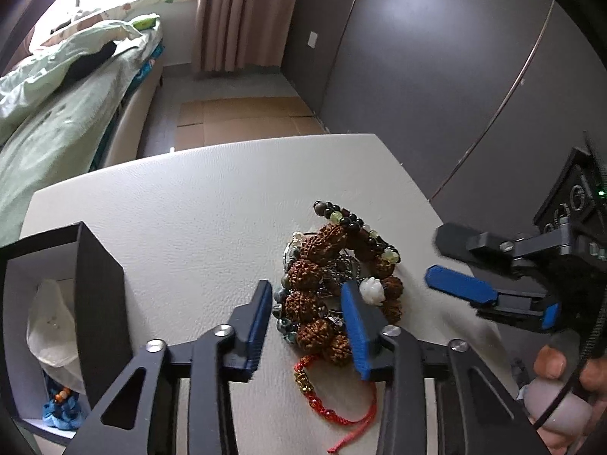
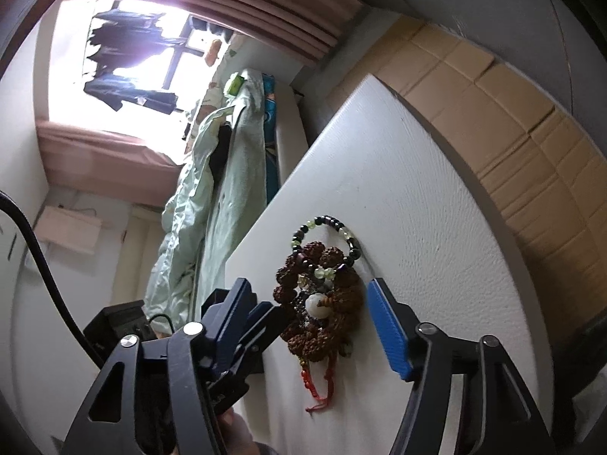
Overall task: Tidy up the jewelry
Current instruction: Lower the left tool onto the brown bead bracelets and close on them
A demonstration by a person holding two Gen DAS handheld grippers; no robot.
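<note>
Pile: jewelry heap [image 1: 334, 288] lies tangled at lower centre of the left wrist view, on the white table [image 1: 189, 220]; in the right wrist view it sits low and just right of centre.
Contents: big knobbly brown seed beads [image 1: 311, 273], a dark-and-green bead bracelet [image 1: 353, 223] at the upper edge, a white carved bead [image 1: 370, 287], a red cord bracelet [image 1: 334, 405] trailing toward the bottom of the frame.
Left gripper [image 1: 309, 318]: jaws partly apart, straddling the lower left part of the heap; seed beads sit between the pads, but I cannot tell that either pad presses on them.
Right gripper [image 2: 322, 326]: jaws apart on either side of the pile, touching nothing that I can see; it shows at right of the left wrist view, clear of the beads.
Box: black open box [image 1: 98, 276] at far left, light lining inside, likely the destination.
Step, as I judge it: singling out one piece from the tangle.
Doing it well: close on one strand only, not across several.
Holding down: the free tool could pin the rest while the chosen strand comes away.
Risk: interlocked strands may drag the whole heap, and round beads can roll out of flat pads.
</note>
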